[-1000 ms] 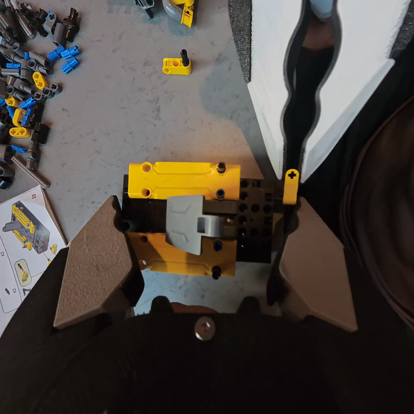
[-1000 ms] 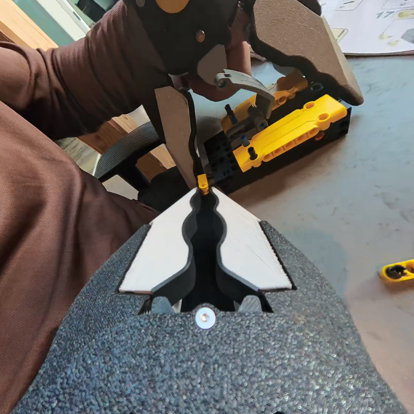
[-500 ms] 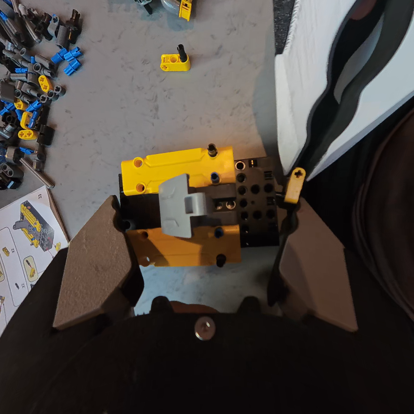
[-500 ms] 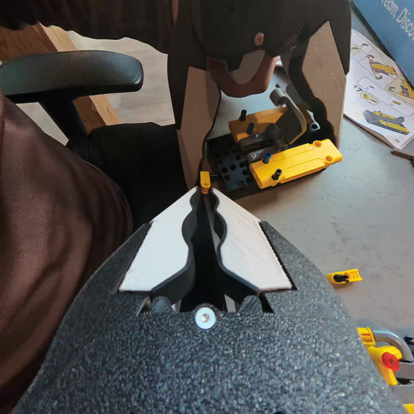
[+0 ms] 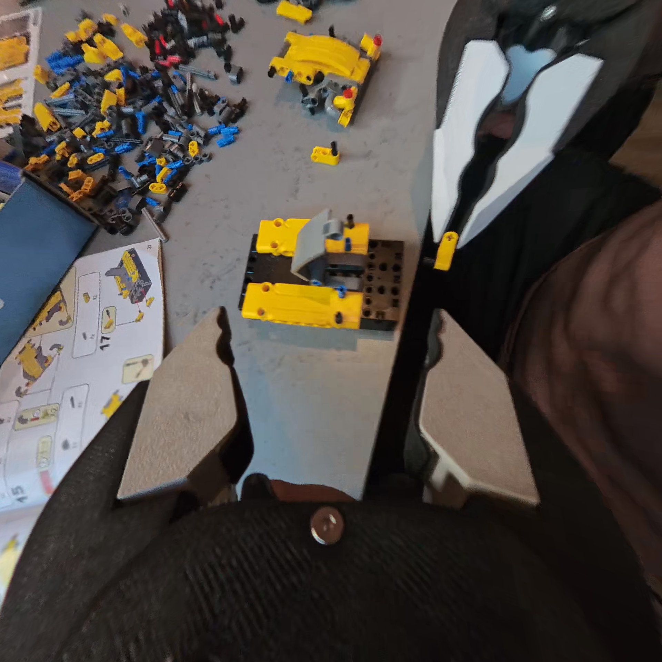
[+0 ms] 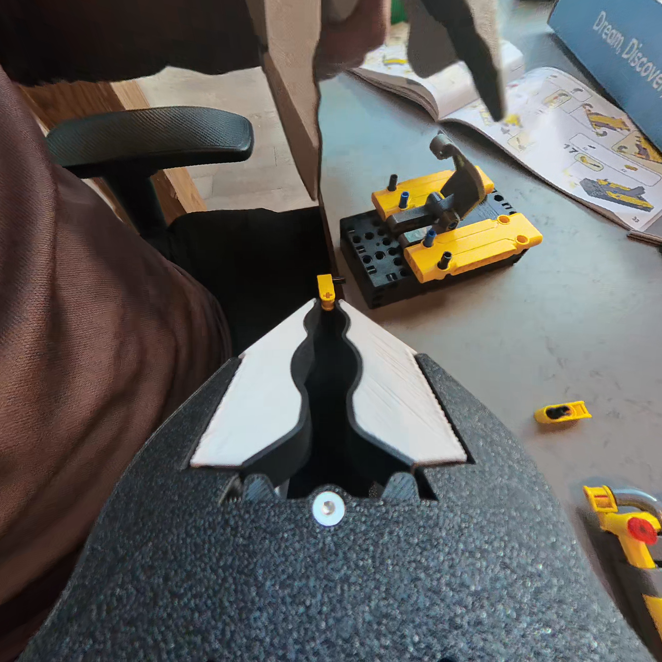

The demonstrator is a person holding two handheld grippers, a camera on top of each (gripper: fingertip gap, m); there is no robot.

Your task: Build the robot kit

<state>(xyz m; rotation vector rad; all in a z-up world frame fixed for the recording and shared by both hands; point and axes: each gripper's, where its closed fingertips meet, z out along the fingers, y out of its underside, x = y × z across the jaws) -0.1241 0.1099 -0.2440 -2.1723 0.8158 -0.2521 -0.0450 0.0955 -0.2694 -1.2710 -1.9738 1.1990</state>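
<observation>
A black block assembly (image 5: 381,283) with two yellow panels and a raised grey flap stands on the grey table (image 5: 315,404). It also shows in the right wrist view (image 6: 465,247). My left gripper (image 5: 329,315) is open and empty, held above and just short of the assembly. My right gripper (image 6: 326,304) is shut on a small yellow connector (image 6: 326,288) with a black pin. It holds the connector at the table's near edge, beside the assembly's black end. The right gripper (image 5: 446,233) and the connector (image 5: 444,252) also show in the left wrist view.
A heap of loose yellow, blue and black parts (image 5: 118,118) lies at the far left. A second yellow build (image 5: 322,68), a small yellow piece (image 5: 324,156), an open instruction booklet (image 5: 82,340) and a blue box (image 5: 32,258) are on the table. A chair armrest (image 6: 150,136) is left.
My left gripper has let go of the assembly and drawn back and up from it. The assembly now stands free on the table. The right gripper still holds the yellow connector by its end.
</observation>
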